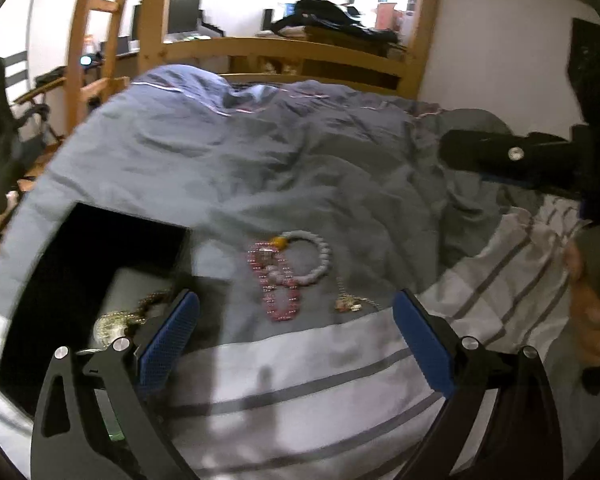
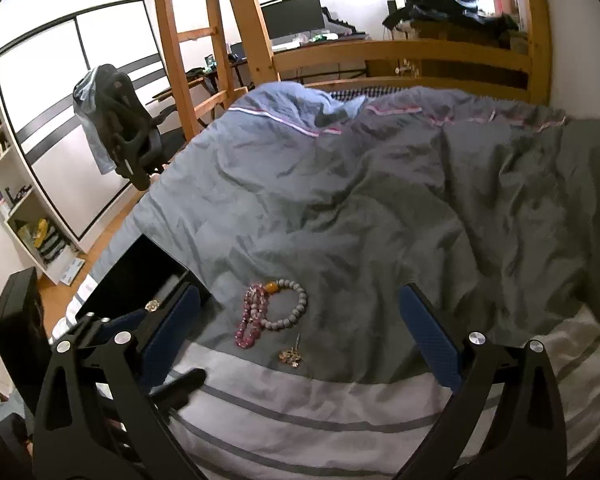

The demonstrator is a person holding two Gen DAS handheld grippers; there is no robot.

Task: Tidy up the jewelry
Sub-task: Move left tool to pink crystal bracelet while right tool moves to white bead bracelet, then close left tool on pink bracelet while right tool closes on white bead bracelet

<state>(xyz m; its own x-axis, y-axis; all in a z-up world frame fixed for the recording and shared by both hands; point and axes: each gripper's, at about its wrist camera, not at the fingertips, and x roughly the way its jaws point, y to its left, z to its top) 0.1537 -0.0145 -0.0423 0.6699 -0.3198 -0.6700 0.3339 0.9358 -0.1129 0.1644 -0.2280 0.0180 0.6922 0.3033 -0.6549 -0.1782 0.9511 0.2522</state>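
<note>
Left gripper [image 1: 296,344]: jaws wide apart, nothing held; hangs over striped sheet [image 1: 300,380] at bed's near edge, lined up w/ the loose pieces.
Right gripper [image 2: 300,344]: also spread wide, empty; prob. ready for next pick.
Black box [image 1: 80,264]: near-left corner of bed, lid up; gold piece [image 1: 112,326] already inside.
Pink bracelet [image 2: 252,320]: on grey duvet [image 2: 380,200], touching grey bead bracelet [image 2: 288,308].
Small gold charm [image 2: 291,356]: just beside them, by sheet edge; all close to box, short carry.

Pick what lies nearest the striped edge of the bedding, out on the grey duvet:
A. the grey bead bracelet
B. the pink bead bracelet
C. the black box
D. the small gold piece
D: the small gold piece lies just above the striped bedding, nearer than the pink bead bracelet and the grey bead bracelet.
</note>
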